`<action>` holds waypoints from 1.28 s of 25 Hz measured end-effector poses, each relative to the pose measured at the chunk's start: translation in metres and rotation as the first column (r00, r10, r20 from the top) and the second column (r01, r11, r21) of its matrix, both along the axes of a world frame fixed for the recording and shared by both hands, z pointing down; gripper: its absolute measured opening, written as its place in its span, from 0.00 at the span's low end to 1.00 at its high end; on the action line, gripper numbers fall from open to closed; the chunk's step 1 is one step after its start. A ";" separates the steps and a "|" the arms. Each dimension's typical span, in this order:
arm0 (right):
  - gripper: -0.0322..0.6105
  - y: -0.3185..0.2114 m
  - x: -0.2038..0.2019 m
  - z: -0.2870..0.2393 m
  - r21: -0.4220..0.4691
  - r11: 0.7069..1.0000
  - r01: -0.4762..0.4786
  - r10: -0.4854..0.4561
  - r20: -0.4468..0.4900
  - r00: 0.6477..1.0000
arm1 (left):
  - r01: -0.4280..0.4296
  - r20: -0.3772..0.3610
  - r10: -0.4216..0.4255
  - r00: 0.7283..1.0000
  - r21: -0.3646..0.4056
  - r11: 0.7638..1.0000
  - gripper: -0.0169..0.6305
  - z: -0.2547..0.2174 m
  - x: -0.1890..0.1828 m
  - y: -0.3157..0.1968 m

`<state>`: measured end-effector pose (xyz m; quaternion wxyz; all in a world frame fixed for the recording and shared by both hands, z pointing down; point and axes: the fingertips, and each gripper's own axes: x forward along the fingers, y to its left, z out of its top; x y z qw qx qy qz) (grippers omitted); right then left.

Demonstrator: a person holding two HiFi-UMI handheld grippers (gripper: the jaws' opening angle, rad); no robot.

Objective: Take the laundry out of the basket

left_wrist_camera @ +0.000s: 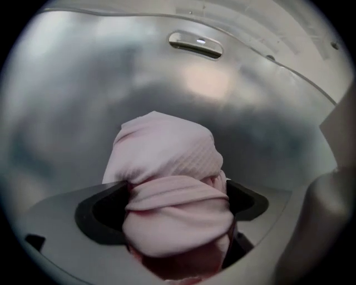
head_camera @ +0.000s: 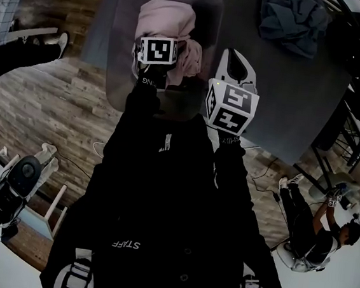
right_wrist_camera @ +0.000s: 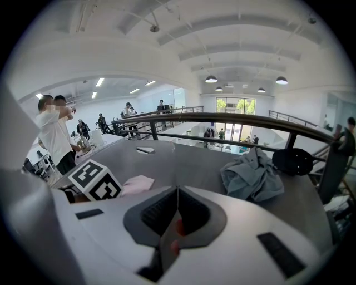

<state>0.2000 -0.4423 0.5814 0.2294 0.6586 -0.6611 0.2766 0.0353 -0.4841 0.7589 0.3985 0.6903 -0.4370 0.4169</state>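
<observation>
A crumpled pink garment (head_camera: 167, 20) lies in the translucent grey basket (head_camera: 113, 50) on the grey table (head_camera: 280, 99). My left gripper (head_camera: 157, 53) reaches down into the basket, over the garment. In the left gripper view its jaws stand wide open around the left gripper (left_wrist_camera: 175, 206), and a bunched fold of the pink garment (left_wrist_camera: 172, 167) bulges between them, with dark gaps at both pads. My right gripper (head_camera: 235, 58) hovers just right of the basket, above the table. Its jaws (right_wrist_camera: 177, 192) are shut with nothing in them.
A grey-blue garment (head_camera: 292, 18) lies heaped on the table's far right, also in the right gripper view (right_wrist_camera: 250, 175). A black object (right_wrist_camera: 295, 161) sits beyond it by a railing. People stand at the left (right_wrist_camera: 53, 133); another person (head_camera: 318, 231) crouches on the floor at lower right.
</observation>
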 end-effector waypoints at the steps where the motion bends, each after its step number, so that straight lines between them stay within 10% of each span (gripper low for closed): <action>1: 0.07 0.001 0.000 0.001 -0.002 1.000 0.000 0.000 0.000 1.000 | 0.007 0.004 -0.007 1.000 -0.005 1.000 0.85 0.004 0.000 0.000; 11: 0.07 0.014 0.006 0.008 -0.023 1.000 -0.009 0.008 -0.003 1.000 | 0.022 0.002 -0.022 1.000 -0.005 1.000 0.83 0.023 0.003 -0.003; 20: 0.07 0.023 0.008 -0.003 -0.004 1.000 -0.025 0.024 -0.005 1.000 | -0.028 0.055 0.023 0.998 0.079 0.996 0.40 -0.001 0.009 -0.008; 32: 0.07 0.038 0.010 -0.046 0.101 0.994 -0.032 0.031 0.011 0.999 | 0.031 -0.027 -0.025 0.999 0.218 0.976 0.37 -0.092 0.009 0.005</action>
